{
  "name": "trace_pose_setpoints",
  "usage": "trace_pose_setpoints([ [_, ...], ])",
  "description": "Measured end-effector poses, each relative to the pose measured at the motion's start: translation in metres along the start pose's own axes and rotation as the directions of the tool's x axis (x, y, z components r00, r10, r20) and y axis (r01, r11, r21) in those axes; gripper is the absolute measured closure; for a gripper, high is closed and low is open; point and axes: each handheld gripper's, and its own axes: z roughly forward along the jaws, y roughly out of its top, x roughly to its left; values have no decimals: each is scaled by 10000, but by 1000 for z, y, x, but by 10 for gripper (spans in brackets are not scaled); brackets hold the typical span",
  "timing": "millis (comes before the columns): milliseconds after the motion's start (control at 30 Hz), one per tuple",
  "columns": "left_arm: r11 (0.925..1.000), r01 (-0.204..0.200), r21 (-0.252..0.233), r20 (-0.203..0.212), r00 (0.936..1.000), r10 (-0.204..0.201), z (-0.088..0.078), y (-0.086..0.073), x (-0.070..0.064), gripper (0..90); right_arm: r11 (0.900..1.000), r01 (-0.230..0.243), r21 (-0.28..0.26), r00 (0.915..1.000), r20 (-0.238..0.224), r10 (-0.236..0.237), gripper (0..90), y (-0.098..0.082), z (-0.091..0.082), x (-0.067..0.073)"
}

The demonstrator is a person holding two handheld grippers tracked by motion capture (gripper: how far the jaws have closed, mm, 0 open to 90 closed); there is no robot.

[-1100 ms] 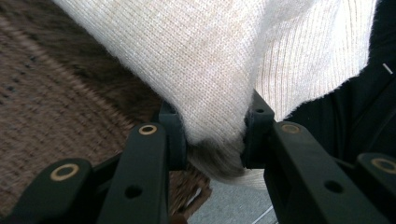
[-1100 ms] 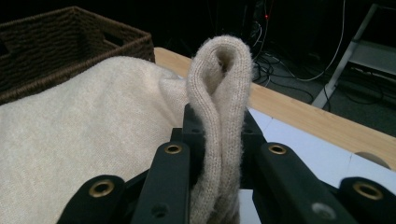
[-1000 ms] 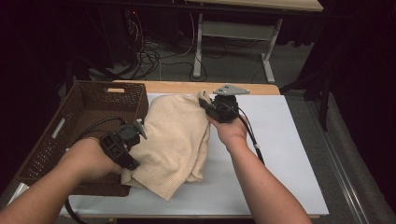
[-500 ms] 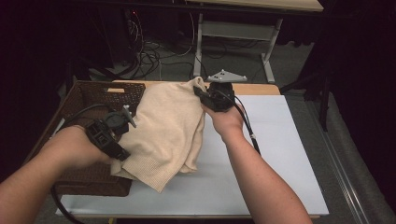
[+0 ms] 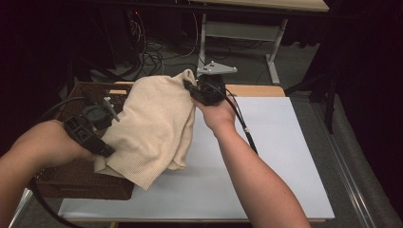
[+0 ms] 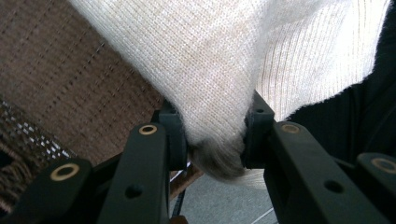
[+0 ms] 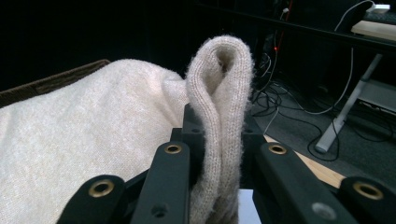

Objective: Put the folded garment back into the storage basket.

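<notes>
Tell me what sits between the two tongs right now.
High view: just the cream sweater, stretched from the left tongs to the right tongs.

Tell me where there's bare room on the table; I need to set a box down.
The white mat is bare right of the right forearm, out to its right and near edges. A narrower strip lies between the sweater hem and that forearm. The left is crowded: basket, sweater, both grippers.

your left hand-held gripper (image 6: 215, 144) has its two black jaws clamped on a bunched fold of the cream knitted cloth (image 6: 224, 60), which spreads up and away across the top of the view. to the left, behind the cloth, you see the brown woven basket (image 6: 60, 88).
</notes>
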Motion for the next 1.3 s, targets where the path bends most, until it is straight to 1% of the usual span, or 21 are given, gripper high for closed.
trace_pose_setpoints([
  [133, 9998, 204, 41, 8, 9998, -204, -1, -8, 7, 657, 10000, 62, -13, 9999, -157, -62, 799, 5, 10, 9],
  [233, 9995, 294, 126, -79, 9995, -293, -3, -14, 14, 658, 9999, 111, -32, 9996, -271, -112, 799, 9, 17, 15],
  [333, 9986, 509, 116, -132, 9986, -508, -5, -22, 21, 658, 9998, 173, -22, 9992, -372, -174, 799, 12, 24, 21],
  [667, 9959, 848, 320, -221, 9962, -841, -1, -42, 35, 659, 9994, 333, 40, 9969, -719, -329, 799, 20, 48, 44],
  [833, 9934, 1101, 326, -173, 9938, -1096, 0, -55, 45, 659, 9990, 424, 107, 9947, -938, -412, 799, 22, 64, 55],
  [1033, 9900, 1328, 475, -169, 9911, -1321, 3, -67, 54, 659, 9988, 480, 126, 9921, -1162, -462, 798, 25, 76, 69],
  [1133, 9888, 1378, 573, -236, 9903, -1366, 3, -73, 58, 660, 9987, 496, 140, 9908, -1265, -474, 798, 26, 82, 75],
  [1300, 9851, 1593, 643, -352, 9869, -1573, 3, -83, 64, 659, 9986, 499, 198, 9884, -1443, -465, 798, 26, 93, 84],
])
